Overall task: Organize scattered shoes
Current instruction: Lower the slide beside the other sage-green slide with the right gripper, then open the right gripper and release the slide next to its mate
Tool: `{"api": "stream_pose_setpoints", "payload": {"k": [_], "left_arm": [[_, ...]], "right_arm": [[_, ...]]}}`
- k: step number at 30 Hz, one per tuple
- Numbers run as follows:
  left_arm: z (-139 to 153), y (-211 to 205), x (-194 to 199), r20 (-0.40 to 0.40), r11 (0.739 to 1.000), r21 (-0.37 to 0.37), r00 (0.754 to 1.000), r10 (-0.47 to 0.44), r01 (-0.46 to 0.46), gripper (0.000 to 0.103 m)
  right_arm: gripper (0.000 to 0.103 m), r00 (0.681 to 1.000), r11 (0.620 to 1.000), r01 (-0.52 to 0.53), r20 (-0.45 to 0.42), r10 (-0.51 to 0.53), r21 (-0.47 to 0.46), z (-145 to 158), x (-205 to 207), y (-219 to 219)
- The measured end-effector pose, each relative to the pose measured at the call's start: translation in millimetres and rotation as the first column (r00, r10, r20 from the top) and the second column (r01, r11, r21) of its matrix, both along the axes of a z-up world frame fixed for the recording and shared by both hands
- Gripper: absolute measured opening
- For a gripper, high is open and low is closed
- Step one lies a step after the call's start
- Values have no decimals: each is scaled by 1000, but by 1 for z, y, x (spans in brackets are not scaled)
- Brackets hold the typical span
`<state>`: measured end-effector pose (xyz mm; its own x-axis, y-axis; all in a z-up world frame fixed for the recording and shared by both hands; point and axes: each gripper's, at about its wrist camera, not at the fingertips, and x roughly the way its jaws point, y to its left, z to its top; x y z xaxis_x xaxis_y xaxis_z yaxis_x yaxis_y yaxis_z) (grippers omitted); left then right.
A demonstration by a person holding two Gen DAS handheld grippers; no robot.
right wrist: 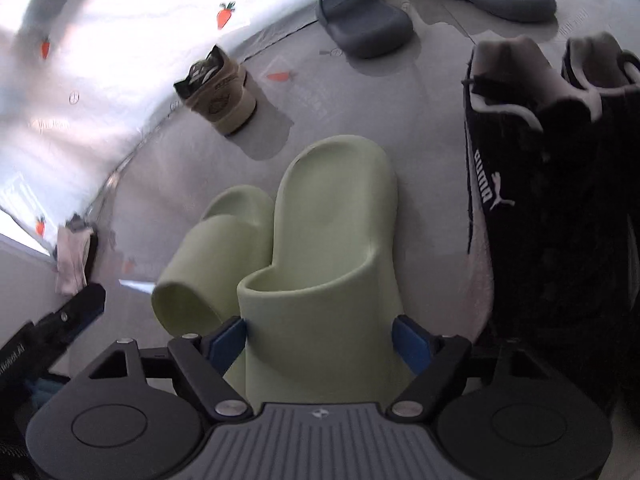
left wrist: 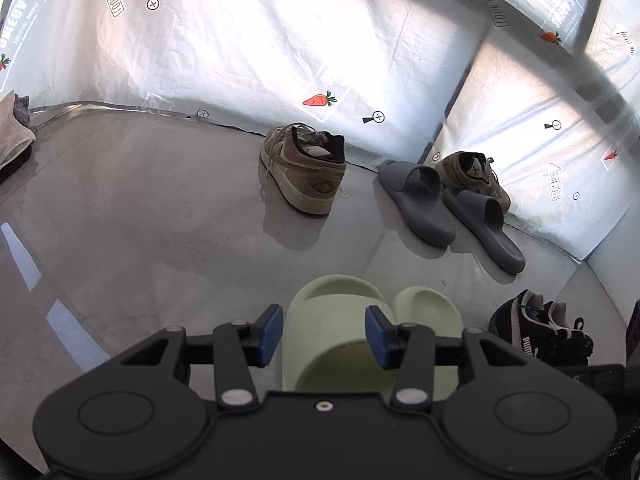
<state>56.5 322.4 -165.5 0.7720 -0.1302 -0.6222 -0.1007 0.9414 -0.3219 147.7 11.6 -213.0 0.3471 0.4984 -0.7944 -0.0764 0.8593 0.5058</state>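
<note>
Two slides point(right wrist: 320, 248) are set side by side on the floor point(left wrist: 160, 208) nearest, a pair of sneakers point(right wrist: 552, 208) just to their right, while farther off one sneaker point(left wrist: 304, 168) is placed left of two more slides point(left wrist: 448, 208).

cut off: black sneakers point(right wrist: 560, 200) right edge | blurred: tan sneaker point(right wrist: 220, 92)

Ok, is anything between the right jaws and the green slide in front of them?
Nothing visible: the right gripper already straddles the green slide, one pad at each side of its strap, with the other green slide alongside.
</note>
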Motion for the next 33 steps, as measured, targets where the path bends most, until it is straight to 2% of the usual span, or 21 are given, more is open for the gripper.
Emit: {"api": "stream_pose_setpoints", "payload": {"k": [9, 13, 16, 18, 26, 33], "left_arm": [[-3, 19, -12, -10, 996, -4, 996, 85, -85, 46], [2, 10, -15, 0, 994, 13, 994, 112, -112, 46], [11, 0, -23, 1, 990, 70, 992, 124, -124, 46], [13, -6, -33, -8, 986, 92, 990, 140, -138, 47], [0, -10, -62, -139, 967, 124, 961, 238, -222, 47], [2, -10, -67, -147, 967, 125, 960, 239, -222, 47]], "right_arm": [[81, 993, 997, -81, 81, 81, -2, -2, 28, 59], [92, 993, 995, -98, 60, 98, -9, -8, 40, 70], [93, 996, 996, -83, 36, 82, 19, -10, 39, 62], [92, 995, 996, -80, 55, 78, 33, -6, 33, 49], [93, 990, 990, -106, 103, 96, 89, 3, 30, 15], [92, 988, 990, -113, 119, 102, 82, 7, 28, 3]]}}
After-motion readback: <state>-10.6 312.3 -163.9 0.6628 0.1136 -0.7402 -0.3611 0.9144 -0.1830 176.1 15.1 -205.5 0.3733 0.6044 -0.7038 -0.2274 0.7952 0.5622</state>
